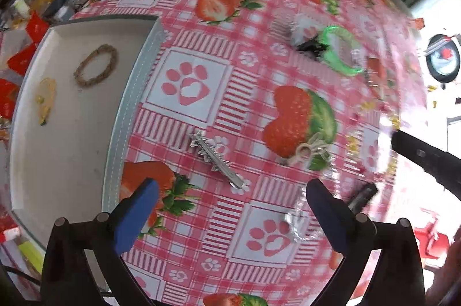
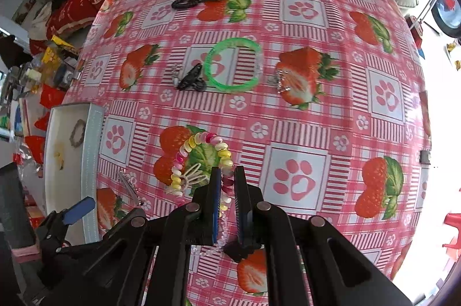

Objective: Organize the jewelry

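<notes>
Strawberry tablecloth (image 1: 259, 52) underneath, hovering wide-open left gripper (image 1: 230, 208) over hairpin (image 1: 216, 159) lying diagonally, upper-left to lower-right, mid-frame just above fingers, tray (image 1: 57, 162) at left; right gripper (image 2: 227, 185) clenching bead bracelet (image 2: 198, 153).

Tablecloth (image 2: 317, 115): pink-white check, red strawberries with green leaves, pink paw prints. Bangle (image 2: 232, 65): bright green. Coil bracelet (image 2: 201, 159): yellow, pink, white. Hair clip (image 1: 214, 157): silver. Tray (image 1: 72, 133): white inside, pale grey rim. Braided ring (image 1: 96, 65): brown. Gripper pads (image 1: 137, 215): blue.
</notes>
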